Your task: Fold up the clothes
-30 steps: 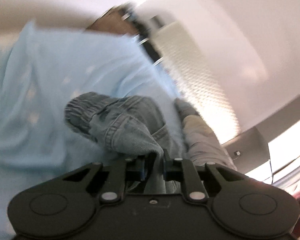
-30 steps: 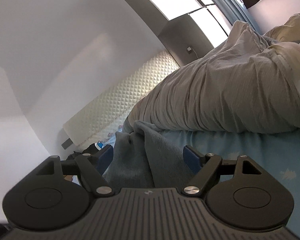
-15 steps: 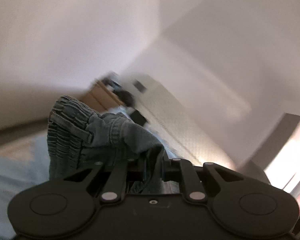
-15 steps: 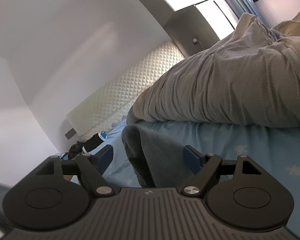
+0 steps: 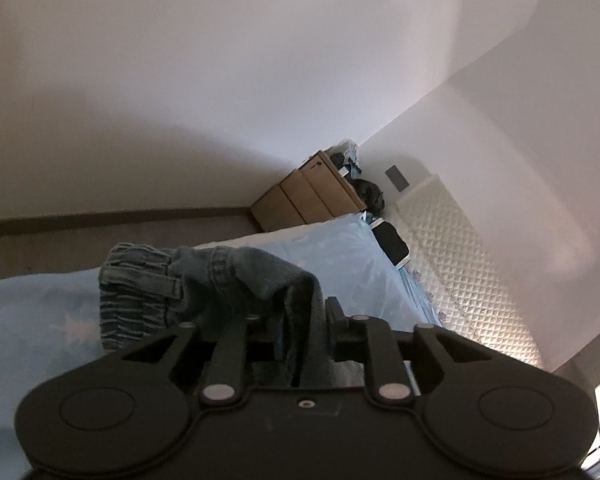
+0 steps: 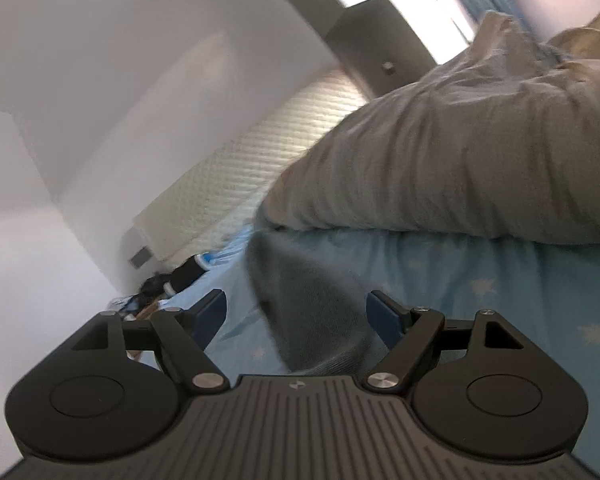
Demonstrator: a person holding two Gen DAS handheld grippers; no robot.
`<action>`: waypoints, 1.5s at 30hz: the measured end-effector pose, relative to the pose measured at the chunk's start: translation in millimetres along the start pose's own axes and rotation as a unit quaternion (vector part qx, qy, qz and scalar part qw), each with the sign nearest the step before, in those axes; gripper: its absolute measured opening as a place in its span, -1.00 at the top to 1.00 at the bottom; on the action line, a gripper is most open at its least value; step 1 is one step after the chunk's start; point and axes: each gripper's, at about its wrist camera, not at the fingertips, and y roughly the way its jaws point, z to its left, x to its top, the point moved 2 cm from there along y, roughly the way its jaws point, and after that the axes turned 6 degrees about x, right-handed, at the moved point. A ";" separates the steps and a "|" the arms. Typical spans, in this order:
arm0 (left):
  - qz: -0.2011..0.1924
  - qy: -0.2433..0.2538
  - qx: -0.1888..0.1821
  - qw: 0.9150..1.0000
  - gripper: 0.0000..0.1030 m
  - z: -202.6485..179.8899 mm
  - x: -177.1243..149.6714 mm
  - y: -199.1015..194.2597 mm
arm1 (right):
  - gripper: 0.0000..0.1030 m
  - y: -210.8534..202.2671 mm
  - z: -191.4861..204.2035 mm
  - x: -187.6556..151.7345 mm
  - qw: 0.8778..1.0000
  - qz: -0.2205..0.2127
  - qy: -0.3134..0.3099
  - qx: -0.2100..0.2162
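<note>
A pair of blue denim jeans [image 5: 204, 280] with a gathered elastic waistband hangs bunched in my left gripper [image 5: 304, 324], which is shut on the denim and holds it above the light blue star-print bed sheet [image 5: 40, 320]. In the right wrist view a grey-blue part of the jeans [image 6: 312, 312] lies on the sheet [image 6: 500, 280] between the fingers of my right gripper [image 6: 296, 312]. That gripper is open and the cloth rests loose between its blue pads [image 6: 210, 312].
A rumpled grey duvet [image 6: 440, 168] is piled on the bed to the right. A quilted cream headboard [image 5: 460, 264] runs along the wall. A wooden bedside cabinet [image 5: 308, 196] with dark items on it stands in the corner. White walls surround.
My left gripper has swung up with the jeans, so the view went from the sheet to the walls and corner. My right gripper stayed open; the cloth between its fingers has sunk flatter.
</note>
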 end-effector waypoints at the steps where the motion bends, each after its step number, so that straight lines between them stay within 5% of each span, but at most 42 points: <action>1: -0.004 0.023 0.001 1.000 0.27 -5.9 -3.7 -3.7 | -0.55 -0.1 -5.7 2.9 1.000 0.004 0.011 -0.002; 3: -0.012 0.069 -0.003 0.998 -0.28 -19.0 -3.4 -9.6 | -0.56 -0.6 -17.3 9.2 1.000 0.011 0.023 -0.015; 6: -0.041 0.138 -0.005 0.990 -0.47 -35.7 -16.1 -30.1 | -0.57 4.3 -30.8 16.7 0.999 0.036 0.026 -0.007; 13: -0.053 0.208 -0.042 0.976 -0.51 -85.2 -79.1 -61.1 | -0.62 32.5 -23.6 34.8 0.992 0.111 -0.058 0.029; 20: -0.025 0.269 -0.074 0.960 -0.51 -136.8 -153.5 -40.3 | -0.61 73.7 15.6 26.2 0.969 0.188 -0.139 0.076; 22: -0.024 0.287 -0.079 0.954 -0.51 -143.4 -167.2 -30.5 | -0.30 89.5 19.9 20.6 0.963 0.207 -0.168 0.048; 24: -0.022 0.301 -0.083 0.950 -0.52 -141.5 -179.6 -34.1 | 0.70 104.7 17.9 17.7 0.958 0.222 -0.181 0.018; 25: -0.025 0.305 -0.086 0.948 -0.52 -141.3 -183.9 -30.9 | 0.81 110.6 15.5 19.7 0.959 0.225 -0.173 0.003; 34: -0.072 0.295 -0.120 0.945 -0.52 -125.7 -184.6 -27.5 | 0.92 121.4 51.8 112.5 0.990 0.053 -0.130 -0.021; 45: -0.085 0.336 -0.118 0.930 -0.52 -115.4 -189.8 -40.9 | 0.93 257.7 122.2 140.4 0.975 -0.032 -0.205 -0.082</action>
